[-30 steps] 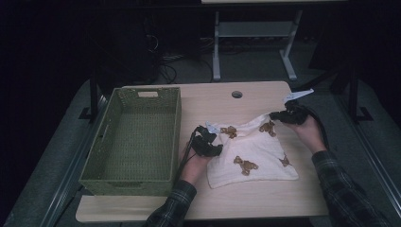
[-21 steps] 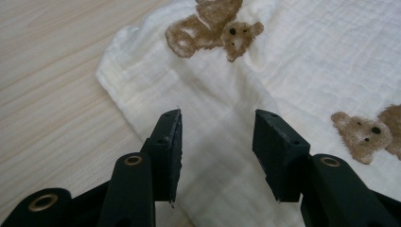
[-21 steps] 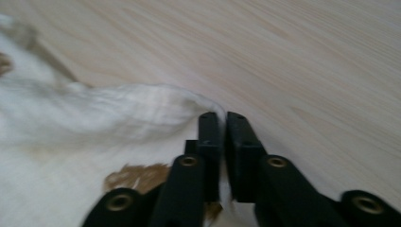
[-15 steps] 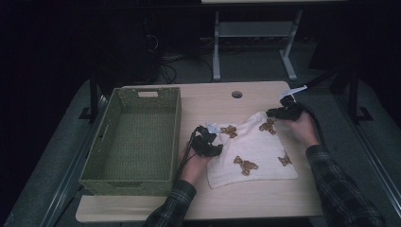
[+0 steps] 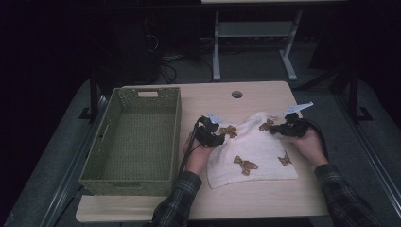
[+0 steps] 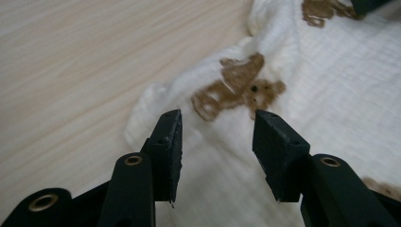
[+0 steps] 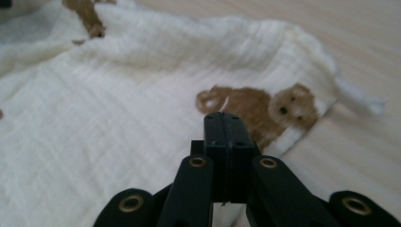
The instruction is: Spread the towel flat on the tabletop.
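Right gripper (image 7: 226, 142), jaws pressed together, may have missed the towel (image 7: 142, 94). Left gripper (image 6: 217, 137) gapes; lifting could drag cloth.

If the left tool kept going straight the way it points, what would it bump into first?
Probably the white cloth: the left tool stands open over its edge, aimed at a brown teddy bear print. Depth is hard to judge.

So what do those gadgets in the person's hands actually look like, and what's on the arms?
Each hand holds a black gripper: left gripper, right gripper. Both have two flat, blocky black jaws with brass-coloured rivets. A dark cable trails from the left one. Small white tags stick up on top. Sleeves are dark plaid.
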A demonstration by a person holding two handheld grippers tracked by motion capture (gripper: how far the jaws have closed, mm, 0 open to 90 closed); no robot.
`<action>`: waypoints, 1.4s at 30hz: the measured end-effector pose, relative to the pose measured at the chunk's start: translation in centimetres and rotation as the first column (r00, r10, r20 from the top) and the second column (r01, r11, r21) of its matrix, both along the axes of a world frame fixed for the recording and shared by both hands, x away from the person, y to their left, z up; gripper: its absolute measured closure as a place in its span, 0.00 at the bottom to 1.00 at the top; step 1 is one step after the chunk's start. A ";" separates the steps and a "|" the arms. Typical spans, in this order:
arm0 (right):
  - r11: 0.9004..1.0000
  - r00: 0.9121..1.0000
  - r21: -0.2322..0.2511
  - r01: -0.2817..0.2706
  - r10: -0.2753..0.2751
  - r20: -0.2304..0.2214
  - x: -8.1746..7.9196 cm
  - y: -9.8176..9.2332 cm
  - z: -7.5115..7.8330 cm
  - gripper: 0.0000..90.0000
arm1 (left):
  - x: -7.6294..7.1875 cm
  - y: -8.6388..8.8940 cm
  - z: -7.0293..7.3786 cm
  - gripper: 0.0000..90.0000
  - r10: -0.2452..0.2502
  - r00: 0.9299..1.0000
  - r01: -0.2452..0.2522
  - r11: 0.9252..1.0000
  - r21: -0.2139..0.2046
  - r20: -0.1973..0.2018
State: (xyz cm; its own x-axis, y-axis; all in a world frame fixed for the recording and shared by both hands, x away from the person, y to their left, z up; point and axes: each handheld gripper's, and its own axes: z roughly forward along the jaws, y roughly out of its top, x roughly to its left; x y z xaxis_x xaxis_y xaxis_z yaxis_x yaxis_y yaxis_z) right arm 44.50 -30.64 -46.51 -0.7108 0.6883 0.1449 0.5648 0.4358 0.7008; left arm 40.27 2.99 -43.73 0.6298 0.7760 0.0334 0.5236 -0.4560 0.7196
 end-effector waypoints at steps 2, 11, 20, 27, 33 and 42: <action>1.000 1.000 -0.004 -0.001 0.001 -0.004 -0.2 0.1 -0.2 1.00 | 0.4 0.1 0.1 0.58 0.006 1.000 -0.006 1.000 0.002 0.002; 1.000 1.000 0.015 -0.011 0.011 -0.008 -0.5 -0.2 -1.1 1.00 | 5.0 0.4 0.2 0.61 0.062 0.998 -0.061 0.998 0.015 -0.007; 1.000 1.000 0.017 -0.013 0.013 0.004 -0.6 -0.3 -1.2 1.00 | 8.3 -0.4 -1.1 0.65 0.075 0.996 -0.072 0.996 0.045 -0.046; 1.000 1.000 0.016 -0.018 0.018 0.007 -0.7 -0.3 -1.2 1.00 | 8.3 -1.1 -2.0 0.70 0.050 0.994 -0.043 0.997 0.068 -0.100; 1.000 1.000 0.011 -0.020 0.020 0.013 -0.7 -0.3 -1.2 1.00 | 8.2 -1.3 -2.2 0.75 0.044 0.993 -0.035 0.996 0.077 -0.113; 1.000 1.000 0.007 -0.021 0.020 0.019 -0.7 -0.2 -1.2 0.99 | 8.1 -1.7 -2.1 0.95 0.030 0.991 -0.020 0.997 0.078 -0.130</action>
